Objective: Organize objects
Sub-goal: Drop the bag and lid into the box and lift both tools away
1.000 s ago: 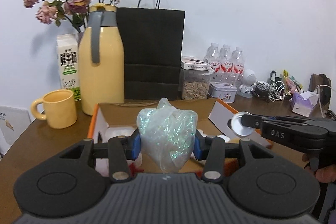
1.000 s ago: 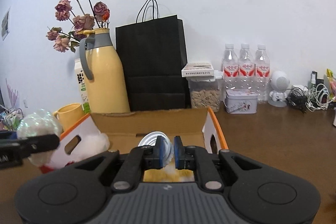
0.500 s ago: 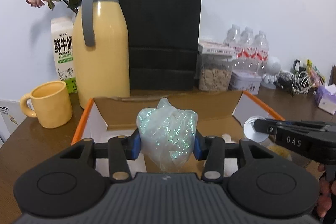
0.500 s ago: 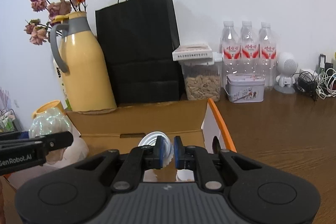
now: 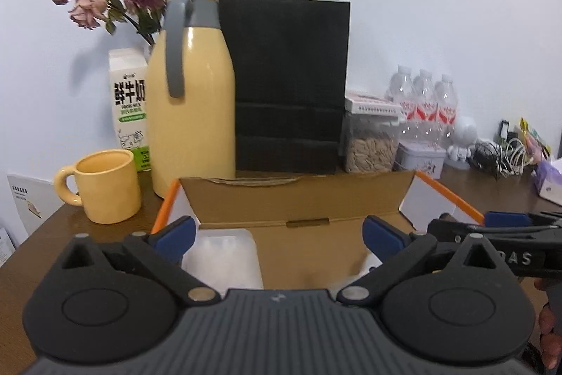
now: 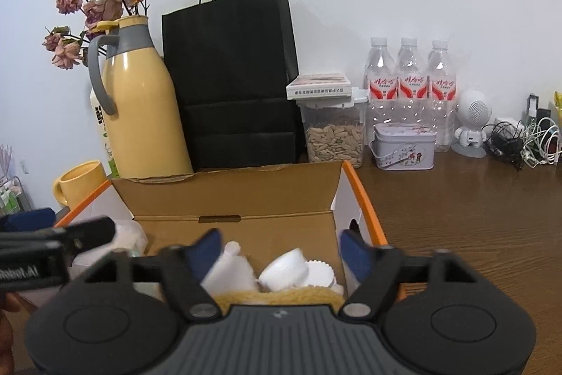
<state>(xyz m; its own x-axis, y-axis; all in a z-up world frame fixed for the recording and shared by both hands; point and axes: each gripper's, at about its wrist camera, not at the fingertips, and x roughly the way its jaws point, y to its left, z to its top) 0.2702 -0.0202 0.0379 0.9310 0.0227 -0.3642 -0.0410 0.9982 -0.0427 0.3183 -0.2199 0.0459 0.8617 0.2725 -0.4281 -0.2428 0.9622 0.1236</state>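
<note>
Brown wooden table (image 6: 456,199) against a white wall: three water bottles (image 6: 409,87) at its back edge, one cardboard box (image 6: 232,196) mid-table, left gripper (image 5: 277,234) and right gripper (image 6: 281,250) both opening, empty, over it.

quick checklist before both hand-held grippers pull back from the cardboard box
1. Left hand-held gripper free of load: ok, its jaws are opening with nothing between them.
2. Right hand-held gripper free of load: ok, jaws opening, no item pinched.
3. Small white items inside the open brown cardboard box with orange edges: ok, they lie on its floor.
4. Translucent white plastic container inside the box: ok.
5. The two hand-held grippers clear of each other: cannot tell, they sit close side by side.
6. Tall yellow thermos jug and yellow ceramic mug out of the way: ok, they stand outside the box.
</note>
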